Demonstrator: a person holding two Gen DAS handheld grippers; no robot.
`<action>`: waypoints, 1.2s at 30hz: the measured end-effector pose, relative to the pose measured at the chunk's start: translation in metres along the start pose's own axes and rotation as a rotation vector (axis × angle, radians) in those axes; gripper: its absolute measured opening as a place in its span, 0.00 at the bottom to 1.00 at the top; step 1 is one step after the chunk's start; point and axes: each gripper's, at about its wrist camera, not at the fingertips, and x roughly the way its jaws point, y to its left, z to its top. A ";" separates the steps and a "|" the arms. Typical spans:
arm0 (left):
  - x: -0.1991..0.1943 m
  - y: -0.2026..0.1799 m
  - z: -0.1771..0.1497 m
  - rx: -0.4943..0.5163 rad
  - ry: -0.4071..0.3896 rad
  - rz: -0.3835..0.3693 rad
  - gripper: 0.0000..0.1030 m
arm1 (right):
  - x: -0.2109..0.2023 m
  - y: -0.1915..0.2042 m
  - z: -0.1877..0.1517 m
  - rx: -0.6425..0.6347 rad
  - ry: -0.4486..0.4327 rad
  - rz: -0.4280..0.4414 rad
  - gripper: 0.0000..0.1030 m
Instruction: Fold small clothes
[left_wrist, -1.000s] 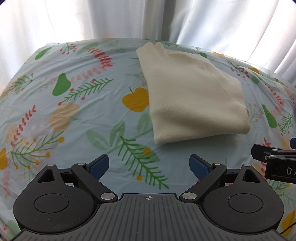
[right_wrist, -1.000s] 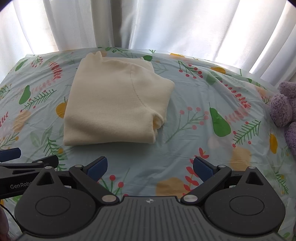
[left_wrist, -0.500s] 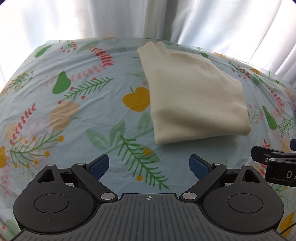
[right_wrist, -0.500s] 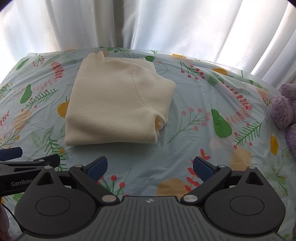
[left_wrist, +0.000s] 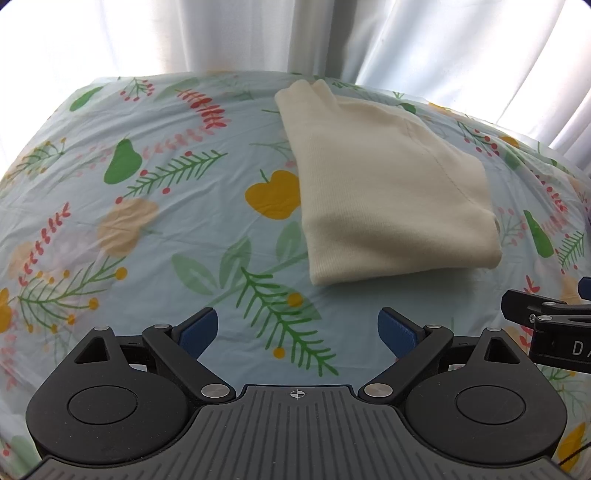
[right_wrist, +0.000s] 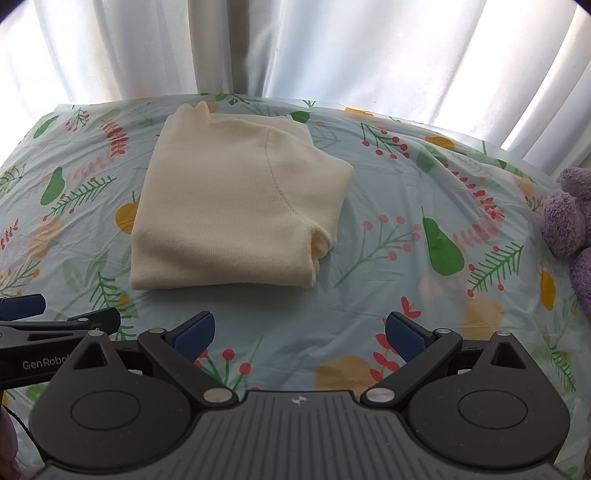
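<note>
On the far half of a table, a cream knitted garment is seen lying folded into a compact, roughly rectangular bundle. It is laid flat on a pale blue tablecloth printed with pears, apples, berries and fern sprigs. A curved seam is shown running across the top layer, and stacked layers are exposed at the bundle's near right corner. Two small points of fabric are raised at its far edge, close to the white curtain that is hung behind the table.

Nearer the camera, the left gripper is held above bare cloth, well short of the garment's near edge and a little to its left. Its blue pads are spread wide apart, and nothing is gripped between them. The right gripper is held likewise over the cloth, just short of the garment's near right corner, with its pads released and empty. Neither gripper is in contact with the garment.

Each tool is caught at the edge of the other's view: part of the right one at the right margin of the left wrist view, part of the left one at the left margin of the right wrist view. A purple plush toy is seen at the table's right edge, well apart from the garment
</note>
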 end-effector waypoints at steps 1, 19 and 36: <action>0.000 0.000 0.000 0.000 -0.001 0.000 0.94 | 0.000 0.000 0.000 0.000 -0.001 0.001 0.96; 0.003 0.004 0.001 -0.014 0.009 -0.018 0.94 | 0.001 0.001 0.000 -0.010 -0.001 -0.001 0.96; 0.004 0.003 -0.001 0.007 0.009 -0.015 0.94 | 0.002 0.003 0.000 -0.014 -0.001 -0.006 0.96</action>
